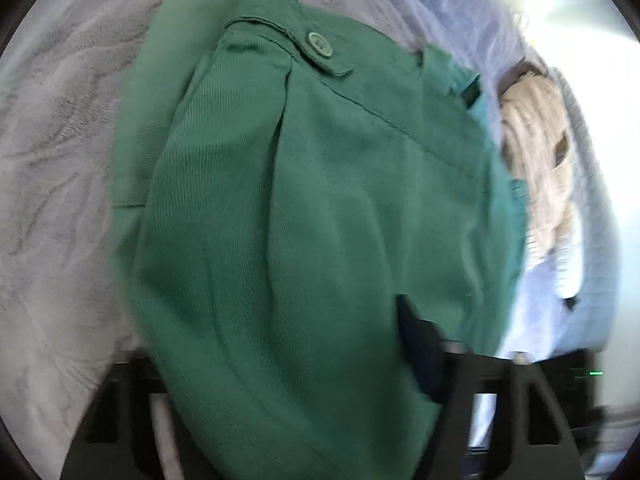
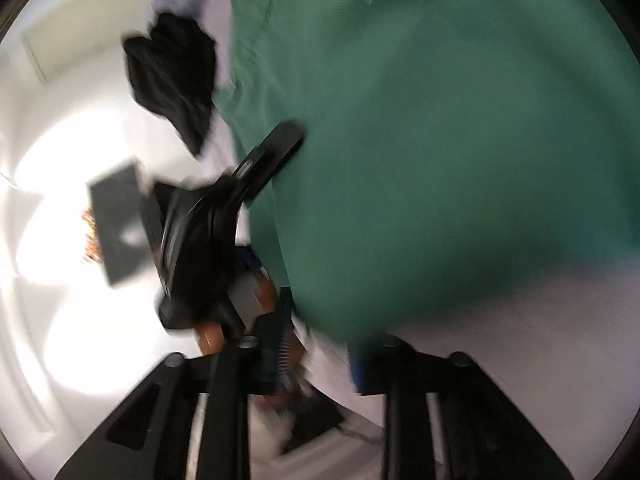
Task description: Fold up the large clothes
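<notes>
A green garment with a buttoned tab fills the left wrist view, lying on a pale bedsheet. It drapes over my left gripper; only the right finger shows, pressed against the cloth, the left finger is hidden. In the right wrist view the same green garment fills the upper right. My right gripper is open, its fingers apart at the garment's lower edge. The left gripper shows there, one finger on the green cloth.
A beige and white knitted garment lies on the bed to the right of the green one. A black cloth lies on the sheet. A dark flat object sits on the bright floor beyond the bed edge.
</notes>
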